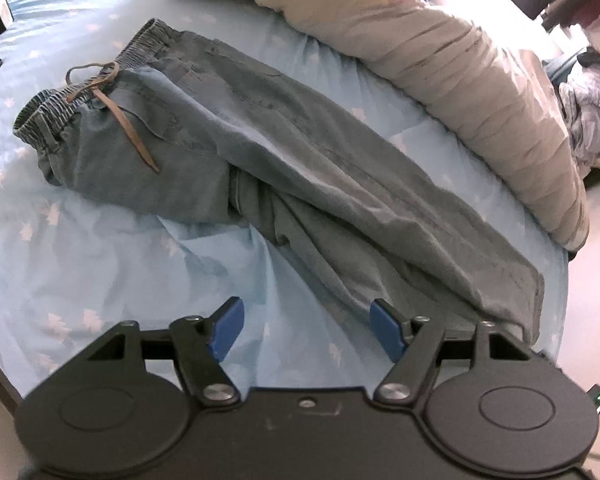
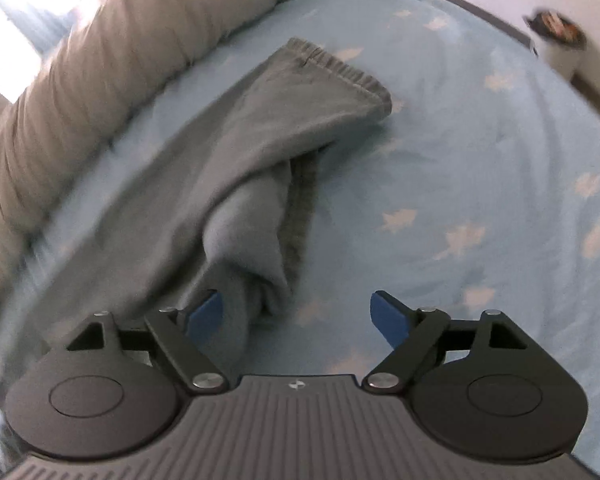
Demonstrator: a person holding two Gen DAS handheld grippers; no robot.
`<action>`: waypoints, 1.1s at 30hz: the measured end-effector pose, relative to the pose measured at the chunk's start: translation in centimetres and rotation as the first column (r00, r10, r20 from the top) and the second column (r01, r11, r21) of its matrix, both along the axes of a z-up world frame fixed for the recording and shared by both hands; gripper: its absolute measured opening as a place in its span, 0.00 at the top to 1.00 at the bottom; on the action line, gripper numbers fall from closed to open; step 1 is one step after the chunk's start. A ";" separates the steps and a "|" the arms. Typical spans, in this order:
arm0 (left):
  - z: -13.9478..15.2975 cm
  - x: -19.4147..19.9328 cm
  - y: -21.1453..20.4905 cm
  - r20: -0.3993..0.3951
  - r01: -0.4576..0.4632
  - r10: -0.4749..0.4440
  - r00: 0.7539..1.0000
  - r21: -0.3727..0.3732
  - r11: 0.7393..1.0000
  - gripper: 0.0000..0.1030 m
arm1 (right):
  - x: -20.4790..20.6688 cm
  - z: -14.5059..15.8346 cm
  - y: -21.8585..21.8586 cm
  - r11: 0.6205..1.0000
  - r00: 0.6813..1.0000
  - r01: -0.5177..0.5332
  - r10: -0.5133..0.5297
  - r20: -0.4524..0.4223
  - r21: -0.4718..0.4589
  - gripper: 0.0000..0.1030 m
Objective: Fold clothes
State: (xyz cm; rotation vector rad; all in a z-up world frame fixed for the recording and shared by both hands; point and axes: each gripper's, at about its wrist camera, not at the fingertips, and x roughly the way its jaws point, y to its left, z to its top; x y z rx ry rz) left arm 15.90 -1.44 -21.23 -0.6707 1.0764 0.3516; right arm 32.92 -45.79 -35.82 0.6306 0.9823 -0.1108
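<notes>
A pair of faded denim trousers (image 1: 300,168) lies lengthwise on the pale blue star-print bedsheet (image 1: 80,260), one leg laid over the other, the elastic waistband (image 1: 100,76) with its brown drawstring (image 1: 116,116) at the far end from my left gripper (image 1: 306,330) and a rolled beige duvet (image 1: 460,92) running alongside, apart from the cloth. I have the left gripper hanging with its blue pads (image 1: 386,330) moderately spread above bare sheet just beside the leg ends, holding nothing, in my judgement placed there ready to take the hems. My right gripper (image 2: 298,314) stands wide, its jaws parted around a bunched ridge of the trouser leg (image 2: 252,216); the fabric rests against the left-hand pad but is not pinched. The hemmed cuff (image 2: 340,68) lies flat beyond. The legs look roughly stacked, so I judge the lengthwise fold done and the crosswise fold toward the waistband not yet made.
</notes>
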 end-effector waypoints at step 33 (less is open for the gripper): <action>0.4 0.6 1.6 0.056 0.026 -0.025 0.998 -0.022 0.999 0.35 | -4.6 9.4 8.6 0.976 0.996 0.058 -0.044 0.071 -0.208 0.95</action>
